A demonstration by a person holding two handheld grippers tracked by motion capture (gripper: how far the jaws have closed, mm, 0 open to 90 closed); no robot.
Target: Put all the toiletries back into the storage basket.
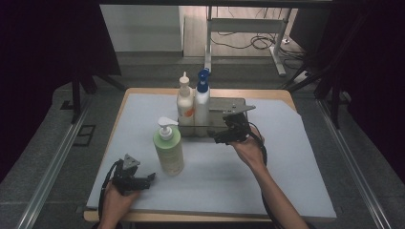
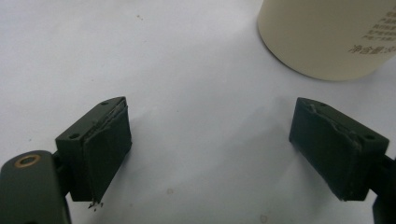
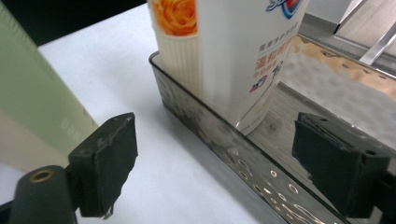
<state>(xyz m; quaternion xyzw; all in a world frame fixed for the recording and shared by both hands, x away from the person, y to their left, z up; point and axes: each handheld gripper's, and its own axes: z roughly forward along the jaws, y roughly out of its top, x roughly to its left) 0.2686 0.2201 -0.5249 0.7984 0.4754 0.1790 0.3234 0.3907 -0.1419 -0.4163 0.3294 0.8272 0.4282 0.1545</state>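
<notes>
Straddling the metal tray's [image 3: 224, 140] front rim, right hand-held gripper [image 3: 215, 163] gapes.

White foam mat [image 1: 286, 181] covers nearly the whole wooden tabletop [image 1: 267, 91], just a thin strip of wood peeking out at the far and near edges. Grey carpet floor [image 1: 52, 157] all round, with 2 metal rails, left one [image 1: 52, 176] and right one [image 1: 356, 171], running alongside the table. Further back there's a white metal frame [image 1: 248, 24] standing on lighter flooring, a tangle of black cables [image 1: 248, 43] under it. Dark curtains [image 1: 47, 38] on both sides.
</notes>
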